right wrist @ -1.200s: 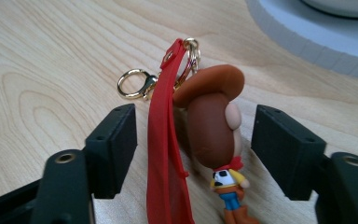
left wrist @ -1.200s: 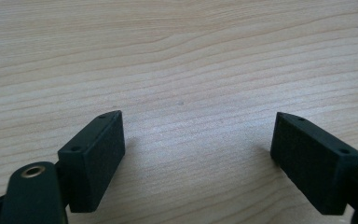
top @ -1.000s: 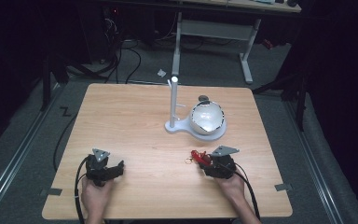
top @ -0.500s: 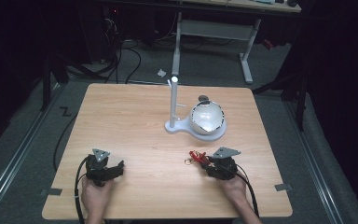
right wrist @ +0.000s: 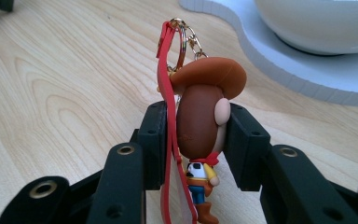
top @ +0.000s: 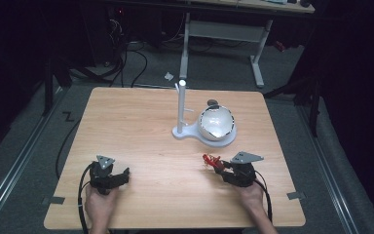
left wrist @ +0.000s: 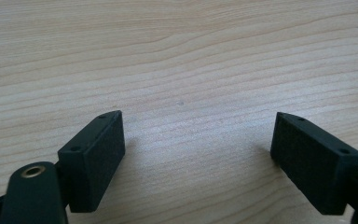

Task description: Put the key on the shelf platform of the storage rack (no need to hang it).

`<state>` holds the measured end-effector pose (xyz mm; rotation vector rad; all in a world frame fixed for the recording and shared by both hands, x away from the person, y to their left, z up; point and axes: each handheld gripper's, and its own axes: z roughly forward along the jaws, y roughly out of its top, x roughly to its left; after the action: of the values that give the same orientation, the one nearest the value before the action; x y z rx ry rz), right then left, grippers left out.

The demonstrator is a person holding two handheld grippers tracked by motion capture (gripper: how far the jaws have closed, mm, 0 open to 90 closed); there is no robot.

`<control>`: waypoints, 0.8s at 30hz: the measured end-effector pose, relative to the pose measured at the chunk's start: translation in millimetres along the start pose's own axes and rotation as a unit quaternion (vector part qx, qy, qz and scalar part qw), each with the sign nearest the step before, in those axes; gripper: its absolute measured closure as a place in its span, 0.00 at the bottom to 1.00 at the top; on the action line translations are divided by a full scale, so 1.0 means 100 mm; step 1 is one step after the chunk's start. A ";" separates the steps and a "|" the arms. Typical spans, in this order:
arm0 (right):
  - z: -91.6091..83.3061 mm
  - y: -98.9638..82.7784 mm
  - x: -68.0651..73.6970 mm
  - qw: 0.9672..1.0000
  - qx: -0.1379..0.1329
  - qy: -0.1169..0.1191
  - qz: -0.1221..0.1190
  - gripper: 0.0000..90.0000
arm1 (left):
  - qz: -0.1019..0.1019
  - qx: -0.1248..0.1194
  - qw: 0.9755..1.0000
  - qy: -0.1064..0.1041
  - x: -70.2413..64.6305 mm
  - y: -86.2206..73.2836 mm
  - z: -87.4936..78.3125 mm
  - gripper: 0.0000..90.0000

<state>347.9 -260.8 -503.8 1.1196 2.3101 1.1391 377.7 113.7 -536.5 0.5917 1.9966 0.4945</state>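
While right tongs (right wrist: 196,135) pinch a keychain (right wrist: 200,116), left tongs (left wrist: 200,154) gape over wooden table (top: 126,122).

Cowboy figure keychain (right wrist: 200,126), brown hat, red strap, upright, clamped in right gripper (right wrist: 193,140)

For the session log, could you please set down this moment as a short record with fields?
surface: light wooden table
stand: white base with upright post, holding a white bowl
right gripper: shut on a cowboy-figure keychain with brown hat and red strap
left gripper: open, holding nothing, over bare wood
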 end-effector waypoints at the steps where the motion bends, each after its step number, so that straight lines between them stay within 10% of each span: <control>1: 0.00 0.00 0.00 1.000 0.000 0.000 0.000 0.70 | 0.000 0.000 1.000 0.000 0.00 0.00 0.00 0.20; 24: -0.39 0.13 -0.39 0.998 -0.040 -0.016 0.043 0.70 | -0.002 -0.002 1.000 0.002 0.00 0.00 0.00 0.20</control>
<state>356.4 -306.1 -470.6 1.2086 2.1909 1.2247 378.2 113.6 -536.4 0.5848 1.9991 0.4971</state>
